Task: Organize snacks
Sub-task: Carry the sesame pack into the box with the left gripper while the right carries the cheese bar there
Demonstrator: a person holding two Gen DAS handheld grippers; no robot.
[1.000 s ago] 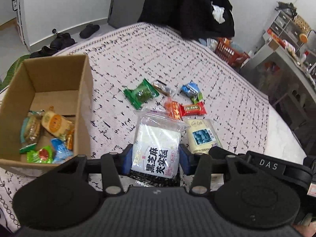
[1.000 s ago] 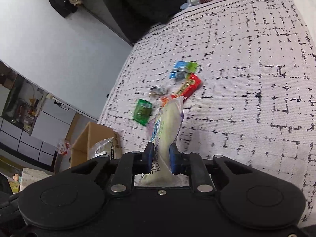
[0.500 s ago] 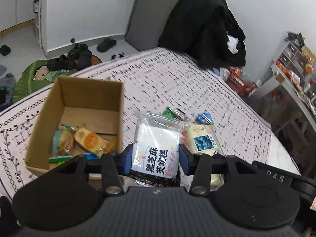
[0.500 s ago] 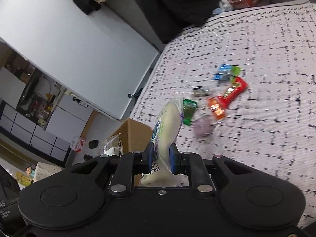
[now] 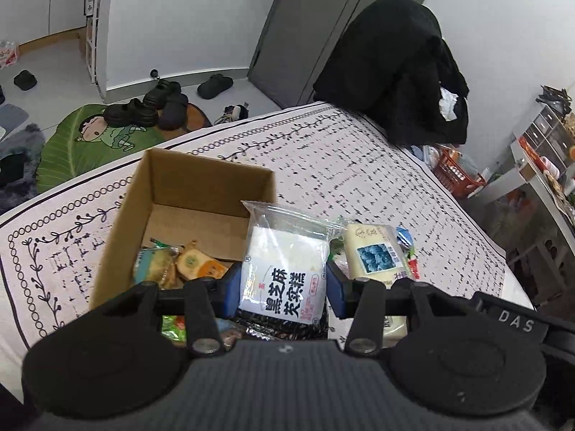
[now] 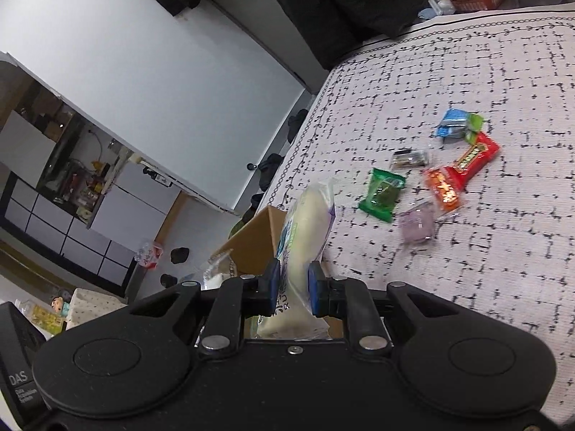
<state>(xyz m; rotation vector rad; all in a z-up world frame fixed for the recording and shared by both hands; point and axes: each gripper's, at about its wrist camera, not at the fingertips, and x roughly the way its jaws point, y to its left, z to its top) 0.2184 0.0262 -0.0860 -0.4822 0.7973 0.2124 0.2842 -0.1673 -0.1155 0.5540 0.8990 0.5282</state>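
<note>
Cardboard box left of centre, left gripper pinching white cake packet beside it; right gripper pinching cream snack pack, loose candies upper right

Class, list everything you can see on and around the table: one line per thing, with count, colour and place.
box: one, brown, on the cloth, snacks inside
cloth: one, white with black marks, over the table
white packet: one, black print, in left hand-held gripper
pale packet: one, cream, in right hand-held gripper
green packet: one, on cloth
red bar: one, on cloth
orange packet: one, beside red bar
blue packet: one, on cloth
basket: one, red, beyond table
left hand-held gripper: black, shut on white packet
right hand-held gripper: black, shut on pale packet
</note>
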